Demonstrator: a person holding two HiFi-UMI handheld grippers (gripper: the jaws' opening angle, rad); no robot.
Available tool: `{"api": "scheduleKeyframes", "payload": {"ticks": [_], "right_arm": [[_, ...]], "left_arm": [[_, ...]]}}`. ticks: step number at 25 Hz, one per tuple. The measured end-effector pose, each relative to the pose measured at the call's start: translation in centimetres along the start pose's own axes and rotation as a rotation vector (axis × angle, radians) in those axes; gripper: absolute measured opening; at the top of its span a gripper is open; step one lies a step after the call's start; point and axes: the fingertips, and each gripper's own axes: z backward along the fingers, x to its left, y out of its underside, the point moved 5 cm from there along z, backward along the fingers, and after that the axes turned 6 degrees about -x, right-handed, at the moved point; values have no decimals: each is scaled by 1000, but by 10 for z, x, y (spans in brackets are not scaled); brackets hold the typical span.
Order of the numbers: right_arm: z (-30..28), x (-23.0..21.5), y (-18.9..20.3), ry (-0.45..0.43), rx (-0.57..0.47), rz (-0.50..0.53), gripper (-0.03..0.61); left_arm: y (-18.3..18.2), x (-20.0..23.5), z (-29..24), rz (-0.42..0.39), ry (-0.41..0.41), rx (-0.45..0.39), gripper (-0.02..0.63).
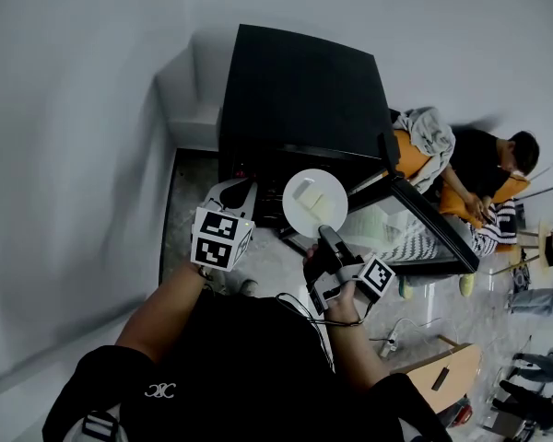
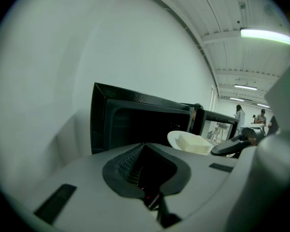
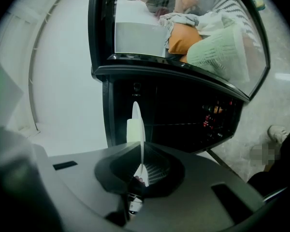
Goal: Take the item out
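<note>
White wall, black oven, door open. Right gripper clamps the plate by its rim just outside the opening. It looks stiff, slick and breakable, and the pale block sits loose, so keep it level. Left gripper is closed, empty.

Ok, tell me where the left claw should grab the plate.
Best take the plate by its thin bare rim on the left, coming in level from that side: the right claw pinches the near rim and the pale block fills the middle.
</note>
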Motion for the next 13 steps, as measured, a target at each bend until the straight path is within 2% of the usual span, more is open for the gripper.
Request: {"api": "scheduleKeyframes", "payload": {"ticks": [13], "right_arm": [[-7,1,-3,-1,13,7,18]], "left_arm": [[-3,0,-1,-11,-10,1,8]]}}
